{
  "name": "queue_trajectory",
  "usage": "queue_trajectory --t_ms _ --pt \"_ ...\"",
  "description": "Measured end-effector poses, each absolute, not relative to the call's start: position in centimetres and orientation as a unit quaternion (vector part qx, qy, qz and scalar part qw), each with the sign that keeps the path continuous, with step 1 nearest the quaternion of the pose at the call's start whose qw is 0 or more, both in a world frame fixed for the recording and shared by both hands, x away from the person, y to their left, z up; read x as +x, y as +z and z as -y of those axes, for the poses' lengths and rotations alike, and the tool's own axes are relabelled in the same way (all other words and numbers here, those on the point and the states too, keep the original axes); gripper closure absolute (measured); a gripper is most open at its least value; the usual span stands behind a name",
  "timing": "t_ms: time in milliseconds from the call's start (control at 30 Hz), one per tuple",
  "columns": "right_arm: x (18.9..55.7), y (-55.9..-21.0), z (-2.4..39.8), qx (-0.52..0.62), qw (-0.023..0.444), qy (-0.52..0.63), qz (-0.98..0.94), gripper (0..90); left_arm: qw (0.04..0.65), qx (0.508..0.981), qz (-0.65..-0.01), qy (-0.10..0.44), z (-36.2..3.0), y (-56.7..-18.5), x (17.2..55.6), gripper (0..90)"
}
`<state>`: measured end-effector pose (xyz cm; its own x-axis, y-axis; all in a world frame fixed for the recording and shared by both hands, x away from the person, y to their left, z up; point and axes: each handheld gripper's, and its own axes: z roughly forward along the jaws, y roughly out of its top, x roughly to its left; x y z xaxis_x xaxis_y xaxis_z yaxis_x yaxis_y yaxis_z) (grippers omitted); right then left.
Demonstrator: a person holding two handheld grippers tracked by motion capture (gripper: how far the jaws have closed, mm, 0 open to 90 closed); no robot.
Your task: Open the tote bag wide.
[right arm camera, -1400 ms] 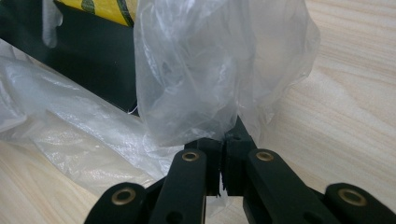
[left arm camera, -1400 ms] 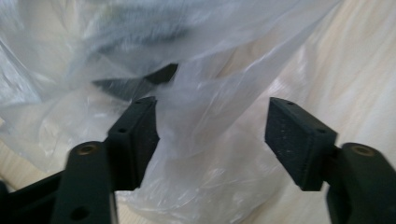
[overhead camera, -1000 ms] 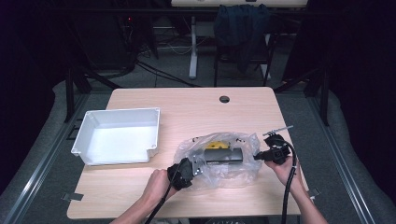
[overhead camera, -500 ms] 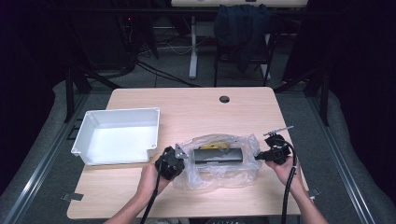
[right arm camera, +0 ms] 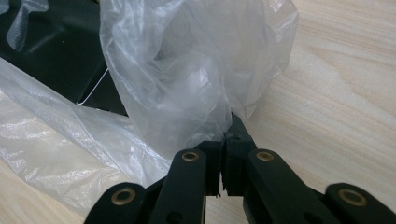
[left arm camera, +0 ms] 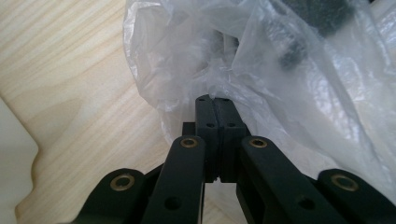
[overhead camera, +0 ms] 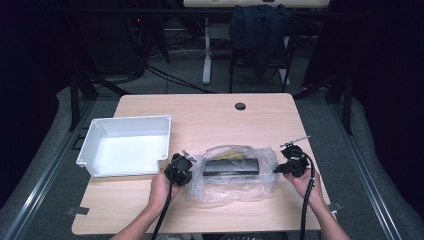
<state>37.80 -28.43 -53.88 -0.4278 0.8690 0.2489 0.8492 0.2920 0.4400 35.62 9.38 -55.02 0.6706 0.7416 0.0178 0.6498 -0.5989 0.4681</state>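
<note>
A clear plastic bag [overhead camera: 235,182] lies on the wooden table and holds a long black box [overhead camera: 231,166] with something yellow [overhead camera: 232,154] behind it. My left gripper [overhead camera: 192,168] is at the bag's left end. In the left gripper view its jaws [left arm camera: 215,100] are shut on a fold of the plastic bag [left arm camera: 280,70]. My right gripper [overhead camera: 276,170] is at the bag's right end. In the right gripper view its jaws [right arm camera: 227,137] pinch the bunched plastic bag [right arm camera: 187,70], with the black box [right arm camera: 51,51] behind it. The bag is drawn out between the two grippers.
An empty white tray [overhead camera: 125,122] stands on the table's left side, close to my left hand; its corner [left arm camera: 14,154] is in the left gripper view. A cable hole [overhead camera: 240,106] sits near the far edge. A chair with a dark jacket [overhead camera: 260,30] stands beyond the table.
My left gripper has moved left toward the white tray, taking the bag's left end along. The bag now lies more stretched. The right gripper has kept still.
</note>
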Motion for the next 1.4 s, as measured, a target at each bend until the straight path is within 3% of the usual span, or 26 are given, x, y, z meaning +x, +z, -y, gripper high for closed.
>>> queue_trajectory --t_ms 200,400,600,867,1100,1400 --pt "37.5 -53.2 28.6 0.531 0.022 0.275 -0.801 87.0 0.205 0.892 -0.381 0.135 -10.0 -52.5 34.2 59.3" --pt "37.2 -52.6 28.7 0.526 0.024 0.290 -0.799 87.0 0.230 0.883 -0.377 0.157 -10.8 -49.0 33.1 43.7" --pt "37.1 -52.3 28.6 0.521 0.024 0.293 -0.801 87.3 0.265 0.877 -0.361 0.173 -10.4 -45.7 31.8 34.7" --pt "37.1 -52.3 28.6 0.521 0.024 0.293 -0.801 87.6 0.266 0.898 -0.317 0.151 -8.4 -45.2 29.9 24.8" --pt "37.1 -52.2 28.7 0.522 0.024 0.292 -0.801 87.6 0.268 0.909 -0.298 0.117 -7.5 -45.2 29.0 21.6" --pt "37.1 -52.2 28.6 0.524 0.027 0.293 -0.799 87.7 0.252 0.925 -0.266 0.096 -6.6 -45.7 28.6 24.0"
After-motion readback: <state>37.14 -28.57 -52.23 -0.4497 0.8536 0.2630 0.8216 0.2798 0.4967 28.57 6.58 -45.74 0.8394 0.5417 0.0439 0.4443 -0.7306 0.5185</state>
